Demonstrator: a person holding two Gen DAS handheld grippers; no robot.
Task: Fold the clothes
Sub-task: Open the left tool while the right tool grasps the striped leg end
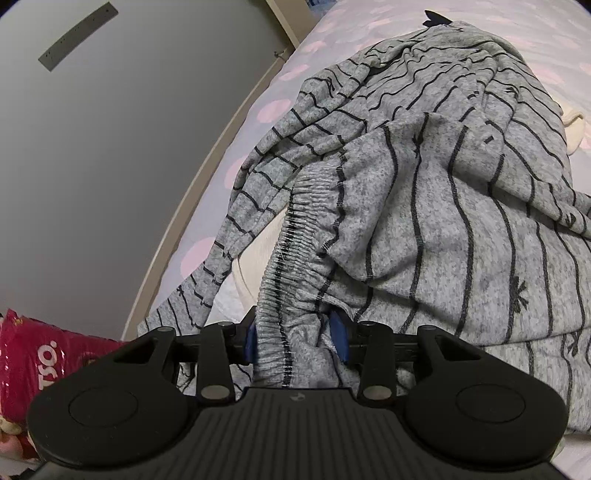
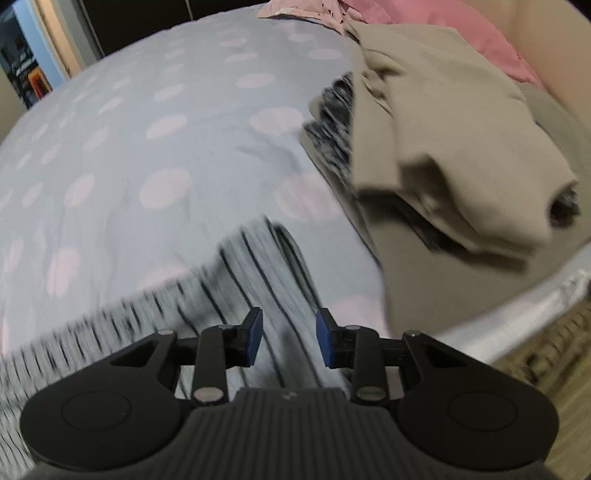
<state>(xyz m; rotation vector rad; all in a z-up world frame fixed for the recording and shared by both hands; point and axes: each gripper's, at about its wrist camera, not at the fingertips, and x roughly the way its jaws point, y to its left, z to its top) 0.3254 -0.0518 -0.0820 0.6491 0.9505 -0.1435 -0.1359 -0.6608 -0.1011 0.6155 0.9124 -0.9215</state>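
While the left wrist view is sharp, the right wrist view is smearing with motion blur, so detail there is limited.

Left view only: left gripper (image 1: 297,341) is clamping the gathered elastic waistband (image 1: 295,251) of the grey striped garment (image 1: 424,206), blue pads (image 1: 339,339) pressing the fabric from both sides. Garment is lying crumpled on the polka-dot bedsheet (image 1: 280,107), bunched in overlapping folds, waistband end near, bulk running away toward far right. Long axis is going near-to-far, leaning slightly right; waistband edge is running along the same line. A cream cloth (image 1: 258,254) is peeking out beneath it on the left. Grey floor (image 1: 103,147) and a red bag (image 1: 40,365) are showing off the bed's left edge.

Right view only: right gripper (image 2: 289,341) is hovering with fingers spread apart, striped fabric (image 2: 255,266) lying under and between them, not pinched. Stripes here are running near-to-far. Open polka-dot sheet (image 2: 147,147) is filling the left and far side. A pile of beige clothing (image 2: 443,147) is sitting on the right, pink fabric (image 2: 461,26) beyond it at far right.
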